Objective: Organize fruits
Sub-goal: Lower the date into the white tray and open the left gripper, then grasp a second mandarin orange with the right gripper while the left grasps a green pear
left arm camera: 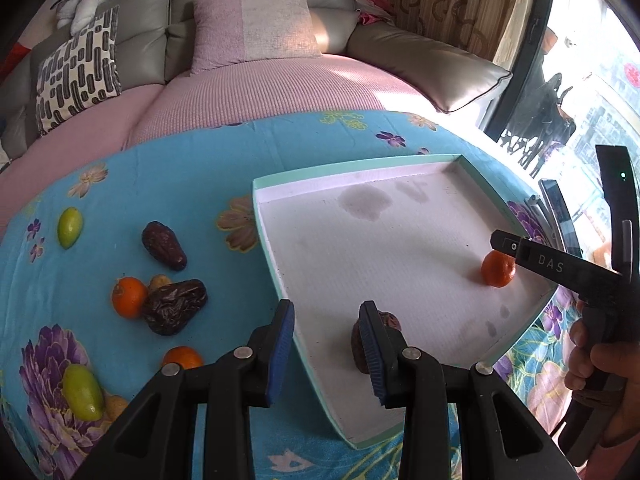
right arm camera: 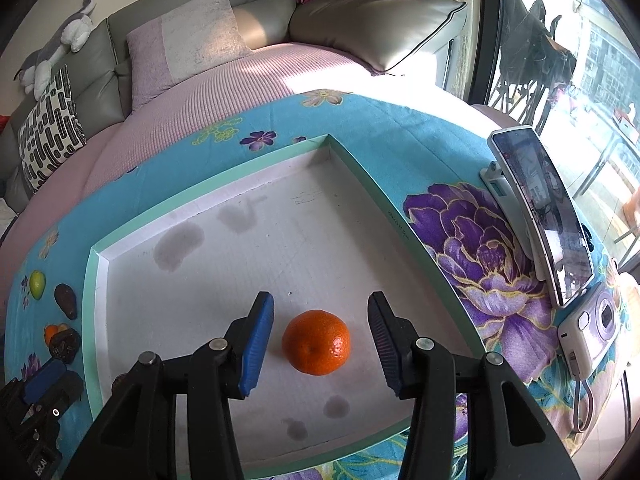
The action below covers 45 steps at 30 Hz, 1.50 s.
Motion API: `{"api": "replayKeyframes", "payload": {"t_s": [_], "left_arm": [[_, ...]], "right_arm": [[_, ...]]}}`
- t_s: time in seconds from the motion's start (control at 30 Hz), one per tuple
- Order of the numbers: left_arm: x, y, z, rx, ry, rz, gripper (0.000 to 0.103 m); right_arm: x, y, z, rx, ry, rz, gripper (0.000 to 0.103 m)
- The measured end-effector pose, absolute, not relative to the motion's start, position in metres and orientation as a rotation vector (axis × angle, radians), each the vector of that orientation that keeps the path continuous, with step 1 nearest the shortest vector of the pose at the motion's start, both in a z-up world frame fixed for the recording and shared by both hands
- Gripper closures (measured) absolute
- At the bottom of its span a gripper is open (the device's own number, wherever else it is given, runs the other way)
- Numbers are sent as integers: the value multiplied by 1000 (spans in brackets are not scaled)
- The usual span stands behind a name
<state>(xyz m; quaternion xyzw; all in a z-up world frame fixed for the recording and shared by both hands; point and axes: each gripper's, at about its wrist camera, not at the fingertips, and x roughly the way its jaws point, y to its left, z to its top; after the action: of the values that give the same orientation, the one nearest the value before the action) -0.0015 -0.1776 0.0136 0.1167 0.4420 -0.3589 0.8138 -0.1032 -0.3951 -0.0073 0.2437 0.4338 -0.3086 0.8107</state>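
A white tray with a mint rim [left arm camera: 276, 276] lies on the flowered blue cloth. My left gripper [left arm camera: 327, 318] is open over the tray's near-left rim. A dark date [left arm camera: 390, 322] lies in the tray, partly hidden behind its right finger. My right gripper [right arm camera: 320, 305] is open, and an orange [right arm camera: 316, 342] rests on the tray floor [right arm camera: 280, 240] between its fingers, touching neither. The same orange [left arm camera: 498, 269] shows at the tray's right side. Left of the tray lie loose fruits: a green one [left arm camera: 70, 227], two dates [left arm camera: 164, 245] [left arm camera: 175, 306], an orange [left arm camera: 129, 297], another orange [left arm camera: 182, 357] and another green one [left arm camera: 83, 392].
A phone on a stand [right arm camera: 540, 216] and a small white camera [right arm camera: 592, 328] sit on the cloth right of the tray. A hand [left arm camera: 600, 360] holds the right gripper. A sofa with cushions [left arm camera: 252, 24] stands beyond the table, and a window is at the right.
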Motion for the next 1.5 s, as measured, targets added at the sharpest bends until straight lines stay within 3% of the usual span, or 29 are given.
{"api": "replayKeyframes", "payload": {"t_s": [0.37, 0.93, 0.97, 1.03, 1.07, 1.17, 1.23, 1.3, 1.4, 1.5], "left_arm": [[55, -102, 10, 104, 971, -467, 66], [78, -26, 10, 18, 979, -275, 65], [79, -24, 9, 18, 986, -272, 64], [79, -22, 6, 19, 1000, -268, 35], [79, -21, 5, 18, 1002, -265, 29], [79, -18, 1, 25, 1006, -252, 21], [80, -17, -2, 40, 1014, -232, 7], [81, -16, -4, 53, 1012, -213, 1], [81, -13, -3, 65, 1002, -198, 0], [83, -10, -3, 69, 993, -188, 0]], "right_arm": [[-90, -374, -1, 470, 914, -598, 53], [-58, -322, 7, 329, 912, -453, 53], [-57, -321, 6, 331, 913, -450, 51], [-56, -320, 3, 341, 917, -439, 35], [-55, -320, 2, 347, 918, -433, 25], [-54, -318, 0, 361, 918, -415, 23], [-53, -316, -1, 358, 917, -407, 21], [-51, -314, -1, 344, 916, -399, 19], [-50, -309, -1, 325, 897, -373, 9], [-48, -306, 1, 309, 870, -377, 8]]}}
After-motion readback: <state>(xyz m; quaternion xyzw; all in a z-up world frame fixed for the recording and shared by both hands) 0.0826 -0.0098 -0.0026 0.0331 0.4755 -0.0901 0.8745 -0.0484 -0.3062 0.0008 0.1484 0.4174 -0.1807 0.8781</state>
